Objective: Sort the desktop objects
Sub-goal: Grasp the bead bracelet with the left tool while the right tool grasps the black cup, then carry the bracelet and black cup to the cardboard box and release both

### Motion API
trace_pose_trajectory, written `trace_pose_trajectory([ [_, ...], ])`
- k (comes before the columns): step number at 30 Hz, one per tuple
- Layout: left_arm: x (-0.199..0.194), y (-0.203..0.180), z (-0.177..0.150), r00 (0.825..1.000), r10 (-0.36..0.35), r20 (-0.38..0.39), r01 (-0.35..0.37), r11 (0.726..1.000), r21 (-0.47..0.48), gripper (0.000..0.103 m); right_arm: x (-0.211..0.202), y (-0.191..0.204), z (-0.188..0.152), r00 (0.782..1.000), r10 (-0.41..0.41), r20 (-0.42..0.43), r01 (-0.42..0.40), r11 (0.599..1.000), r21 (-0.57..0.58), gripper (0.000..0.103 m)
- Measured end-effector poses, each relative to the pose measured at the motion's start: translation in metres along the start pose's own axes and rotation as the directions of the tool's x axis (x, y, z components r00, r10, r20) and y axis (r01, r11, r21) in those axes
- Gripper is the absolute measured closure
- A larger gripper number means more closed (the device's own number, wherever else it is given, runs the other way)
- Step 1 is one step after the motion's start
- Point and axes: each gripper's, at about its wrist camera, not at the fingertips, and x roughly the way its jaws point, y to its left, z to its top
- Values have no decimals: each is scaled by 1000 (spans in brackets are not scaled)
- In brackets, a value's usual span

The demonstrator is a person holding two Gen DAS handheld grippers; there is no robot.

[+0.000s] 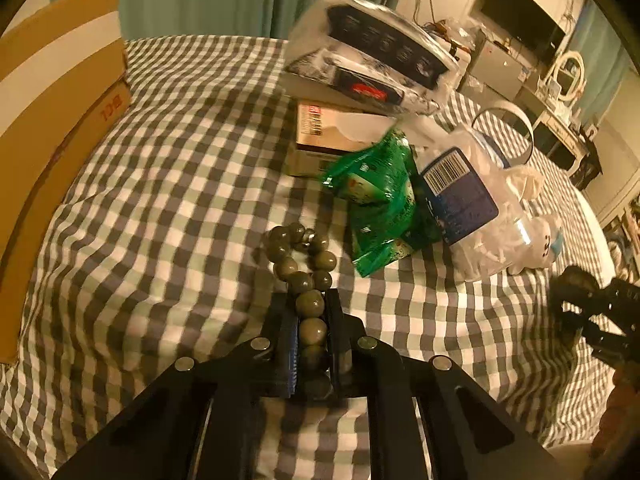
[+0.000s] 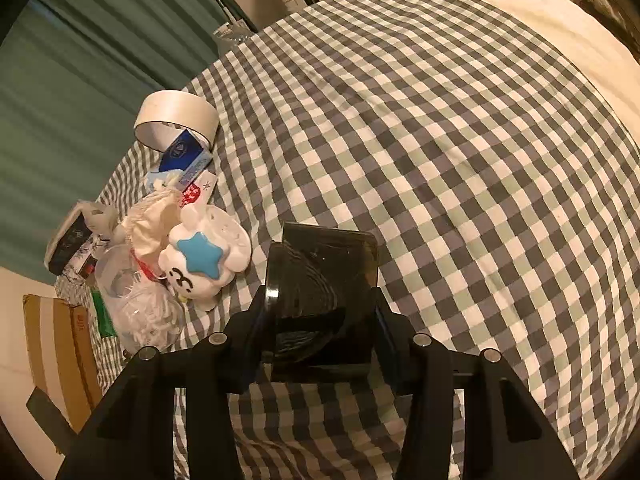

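Observation:
My left gripper is shut on a bracelet of olive-green beads; part of the string lies between the fingers and the rest loops ahead of the tips over the checked cloth. My right gripper is shut on a roll of black tape, held just above the cloth. The right gripper also shows at the right edge of the left wrist view.
A pile lies nearby: green snack packets, a clear bag with a blue label, stacked boxes, a wrapped black device, a white toy with a blue star and a white tape roll. A cardboard box stands on the left.

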Motion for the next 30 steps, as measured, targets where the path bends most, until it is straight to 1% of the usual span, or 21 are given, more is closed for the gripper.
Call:
trace_pose_trajectory([
  [3, -12, -2, -3, 1000, -4, 9, 4, 1000, -6, 92, -14, 0, -6, 1000, 13, 3, -13, 1000, -7, 57],
  [7, -25, 6, 2, 1000, -8, 30, 9, 1000, -23, 92, -32, -1, -13, 999, 28, 24, -28, 1000, -9, 57],
  [11, -45, 13, 9, 997, -15, 76, 18, 999, -32, 92, -42, 5, -16, 999, 37, 34, -36, 999, -21, 57],
  [17, -73, 23, 28, 987, -24, 160, 29, 999, -29, 92, -65, 32, -25, 996, 62, 58, -57, 995, -88, 57],
  [22, -99, 30, 35, 978, -41, 207, 47, 999, -23, 92, -86, 55, -37, 993, 79, 82, -67, 988, -136, 57],
  [25, -116, 28, 36, 972, -43, 233, 44, 999, -3, 92, -98, 72, -45, 991, 97, 91, -81, 983, -167, 57],
  [30, -143, 29, 44, 958, -73, 278, 69, 997, 25, 92, -114, 101, -58, 987, 128, 100, -104, 970, -218, 57],
])
